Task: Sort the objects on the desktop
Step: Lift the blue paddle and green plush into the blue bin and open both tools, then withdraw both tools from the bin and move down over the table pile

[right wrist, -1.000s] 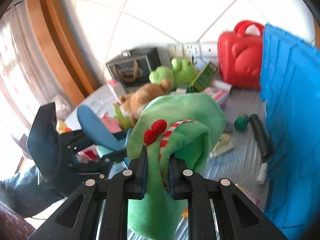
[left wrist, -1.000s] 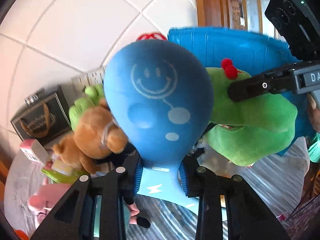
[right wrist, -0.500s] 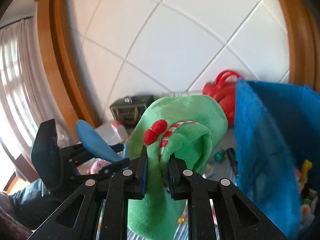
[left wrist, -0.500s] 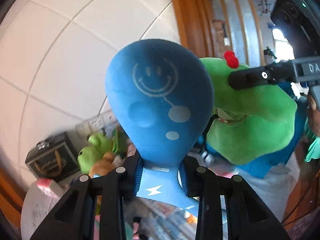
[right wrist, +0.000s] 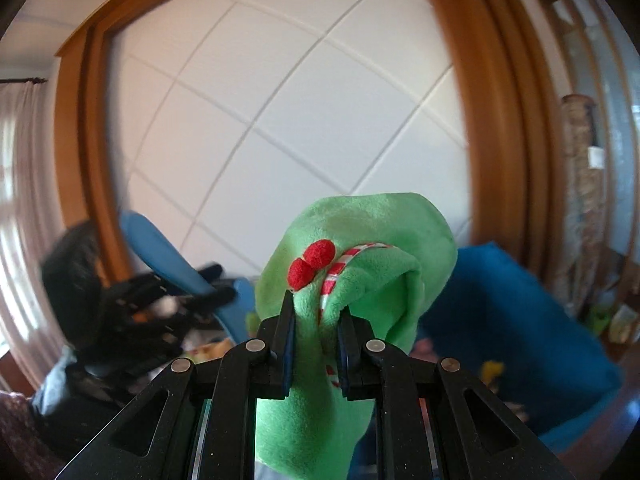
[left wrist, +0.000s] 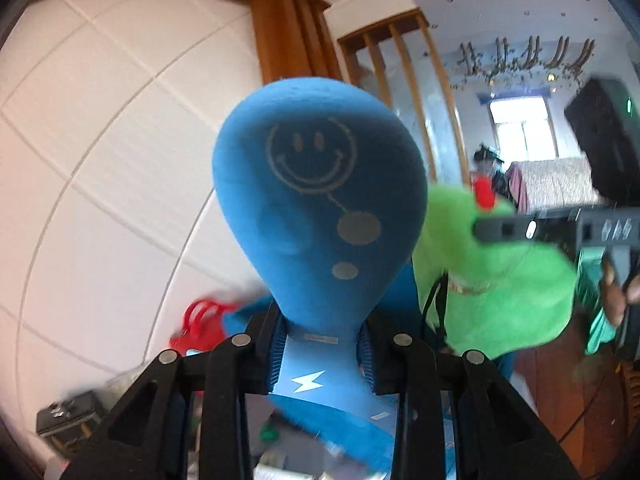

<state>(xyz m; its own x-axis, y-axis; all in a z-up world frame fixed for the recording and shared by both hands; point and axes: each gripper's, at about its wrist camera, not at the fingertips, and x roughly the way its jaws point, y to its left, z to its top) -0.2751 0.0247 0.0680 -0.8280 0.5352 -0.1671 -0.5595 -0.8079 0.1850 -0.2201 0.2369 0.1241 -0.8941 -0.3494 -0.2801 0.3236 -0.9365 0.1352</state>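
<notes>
Both tongs loaded, held up before the white tiled wall.

My left tongs (left wrist: pixel 322 354) clamp the neck of a blue smiley-face foam paddle (left wrist: pixel 320 204), its head at 12 o'clock. My right tongs (right wrist: pixel 316 346) pinch a green plush toy with red pompoms (right wrist: pixel 360 248), also at 12, above a blue fabric bin (right wrist: pixel 520 320) at 4 o'clock.

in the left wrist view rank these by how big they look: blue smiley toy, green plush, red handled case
1. blue smiley toy, though it is nearest the camera, which inflates it
2. green plush, farther off, so its true size against the blue one is unsure
3. red handled case, blurred and partly hidden
</notes>
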